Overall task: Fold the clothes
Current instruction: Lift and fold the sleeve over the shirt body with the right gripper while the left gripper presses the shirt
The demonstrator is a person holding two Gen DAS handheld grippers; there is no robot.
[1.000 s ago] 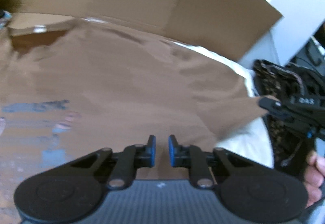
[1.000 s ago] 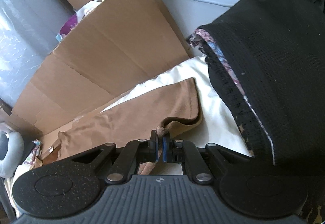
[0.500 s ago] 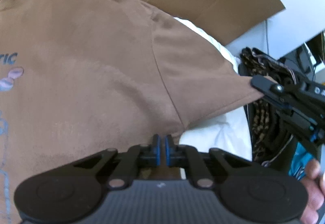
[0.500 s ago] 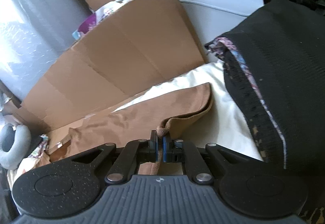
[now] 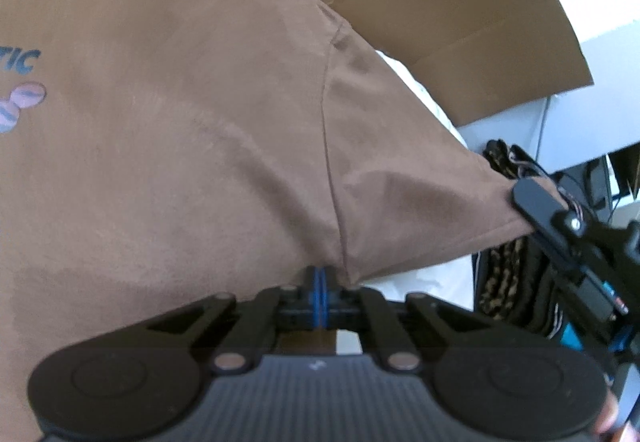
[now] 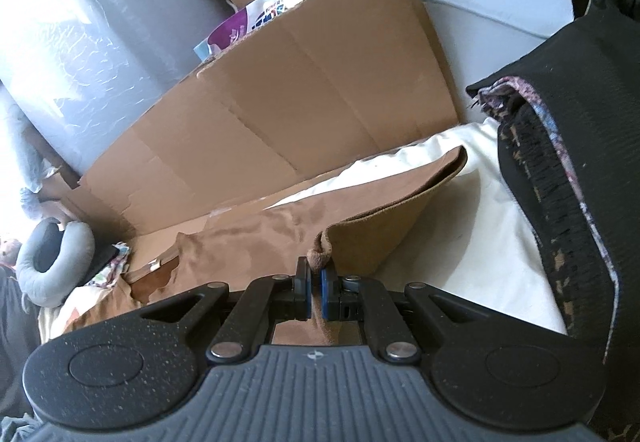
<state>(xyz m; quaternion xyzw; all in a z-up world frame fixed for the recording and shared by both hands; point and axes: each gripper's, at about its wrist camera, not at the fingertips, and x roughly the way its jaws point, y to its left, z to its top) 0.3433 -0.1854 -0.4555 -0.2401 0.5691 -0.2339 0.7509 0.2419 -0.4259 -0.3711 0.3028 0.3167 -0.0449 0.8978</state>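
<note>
Left gripper (image 5: pixel 321 278) — blue pads pressed together, pinching the brown T-shirt (image 5: pixel 180 121) at the armpit, just where the sleeve seam meets the body.
Right gripper (image 6: pixel 315 292) — likewise clamped, on a bunched bit of the sleeve hem (image 6: pixel 320 256); seen from the left wrist as a black finger at the sleeve's far tip (image 5: pixel 536 201), sleeve drawn taut between the two.

Step in hand, judged: sleeve fold inward over the chest. Best done by keeping the armpit pinch low as the hinge, carrying the hem across on a flat arc, holding light tension so no wrinkle sets, and releasing only once the sleeve lies flat along the seam line.

Materials and shapes:
- T-shirt: soft matte knit, slightly napped look; spread front-up on a white sheet (image 6: pixel 488 201), blue lettering and pink print (image 5: pixel 24 97) at its left edge. Limp, likely to sag if slackened.
- Cardboard sheet (image 6: pixel 320 89): stiff, creased panels, leaning behind the shirt.
- Dark folded pile (image 6: pixel 580 145): black knit over patterned layers, just beside the sheet.
- Grey neck pillow (image 6: pixel 52 262): padded, U-shaped, well apart.
</note>
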